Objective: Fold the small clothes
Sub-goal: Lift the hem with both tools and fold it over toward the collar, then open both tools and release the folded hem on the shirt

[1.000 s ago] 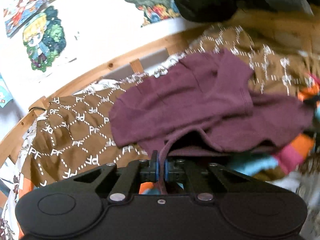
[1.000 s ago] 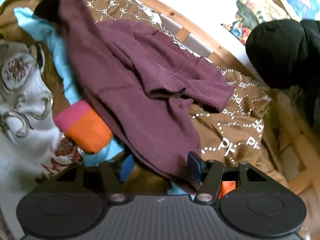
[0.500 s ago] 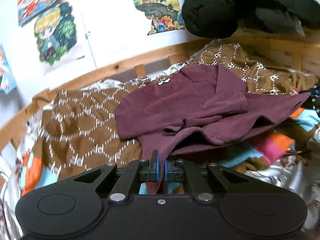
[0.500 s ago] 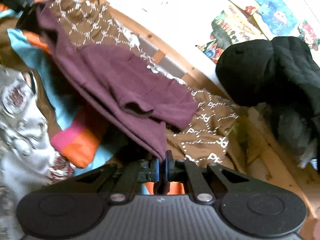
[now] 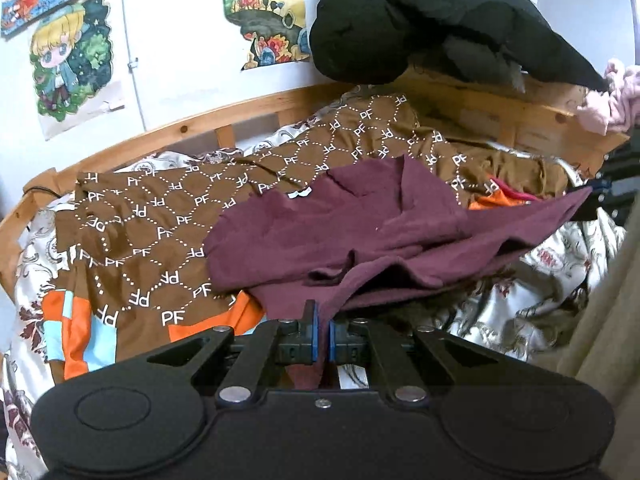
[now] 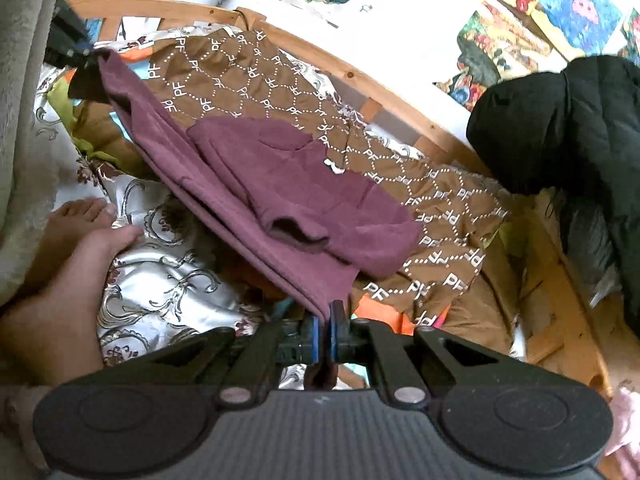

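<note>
A: Now, item one?
B: Maroon shirt (image 5: 360, 236), stretched above a brown PF-patterned cloth (image 5: 160, 224) on a wooden-framed bed (image 5: 200, 124).
A: Grippers?
B: Left gripper (image 5: 321, 334), clenched on one hem corner. Right gripper (image 6: 322, 334), likewise clamped on the other corner.
A: Surroundings?
B: Black jacket (image 5: 432, 20) on the rail; a person's bare foot (image 6: 84, 236) on the silver floral sheet (image 6: 160, 280).

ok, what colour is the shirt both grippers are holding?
Dark maroon, plain. The shirt shows best in the left wrist view.
</note>
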`<state>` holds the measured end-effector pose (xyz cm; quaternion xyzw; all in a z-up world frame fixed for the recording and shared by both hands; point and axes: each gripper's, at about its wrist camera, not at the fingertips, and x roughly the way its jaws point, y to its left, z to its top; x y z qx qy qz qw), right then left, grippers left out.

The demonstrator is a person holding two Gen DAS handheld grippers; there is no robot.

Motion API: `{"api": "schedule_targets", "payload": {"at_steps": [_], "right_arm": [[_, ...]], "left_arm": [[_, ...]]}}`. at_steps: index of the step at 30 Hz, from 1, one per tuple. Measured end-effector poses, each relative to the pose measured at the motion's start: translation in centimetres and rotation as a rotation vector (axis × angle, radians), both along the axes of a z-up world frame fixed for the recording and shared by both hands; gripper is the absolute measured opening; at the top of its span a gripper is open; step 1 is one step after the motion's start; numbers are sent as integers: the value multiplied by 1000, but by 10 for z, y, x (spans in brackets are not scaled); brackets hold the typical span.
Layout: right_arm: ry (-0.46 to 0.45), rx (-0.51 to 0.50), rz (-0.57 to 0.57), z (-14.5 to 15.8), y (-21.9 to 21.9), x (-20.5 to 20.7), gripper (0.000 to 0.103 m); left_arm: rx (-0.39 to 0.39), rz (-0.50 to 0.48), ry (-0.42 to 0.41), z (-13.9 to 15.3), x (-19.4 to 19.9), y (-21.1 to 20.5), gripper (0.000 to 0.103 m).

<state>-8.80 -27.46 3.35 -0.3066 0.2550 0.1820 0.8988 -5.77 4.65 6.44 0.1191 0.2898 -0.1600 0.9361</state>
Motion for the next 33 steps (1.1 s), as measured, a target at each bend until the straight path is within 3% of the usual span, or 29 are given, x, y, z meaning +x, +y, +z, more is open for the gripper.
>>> {"api": "schedule_targets", "payload": {"at_steps": [5,10,16,19,25,30,33], "right_arm": [[-112,-14,-16,14,4,28,6],[-272,15,-94,32,12,96,6],[-307,17,-133,27,25,201,6],[-267,2,-139,17,26,255,7],[-119,38,-137,-20,26,349,6],[13,106,-138,-54,25,410,11],[84,155,-150,-73,19,425,22]], "left_arm": [[-4,64,24,34,46,-3,5],[176,141,4,66,116,-36,5],[246,222,32,73,226,-44,5],[257,236,27,56,282,-40,5],[245,237,125,-1,366,-24,5],[220,259,206,-42,404,-9,6],[163,275,262,-58,417,-1,6]]}}
